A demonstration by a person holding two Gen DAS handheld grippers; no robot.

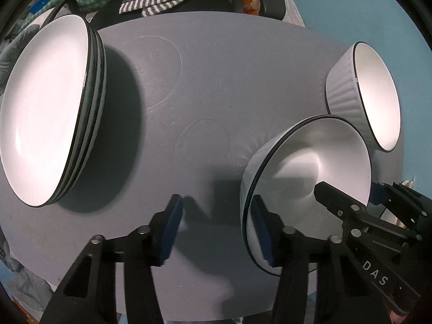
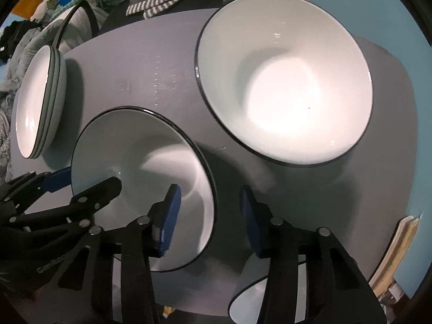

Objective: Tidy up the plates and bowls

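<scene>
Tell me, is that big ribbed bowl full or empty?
Empty: the ribbed bowl shows only bare white inside, right down to its bottom, in the right wrist view.

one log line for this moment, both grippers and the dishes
left gripper open, astride near bowl rim | right gripper open, astride opposite rim | plate stack left | second bowl behind, empty

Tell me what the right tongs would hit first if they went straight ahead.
Probably the nearer bowl: its rim sits between the open right tongs. Past it lies the grey table; the far bowl looks off to the right.
</scene>
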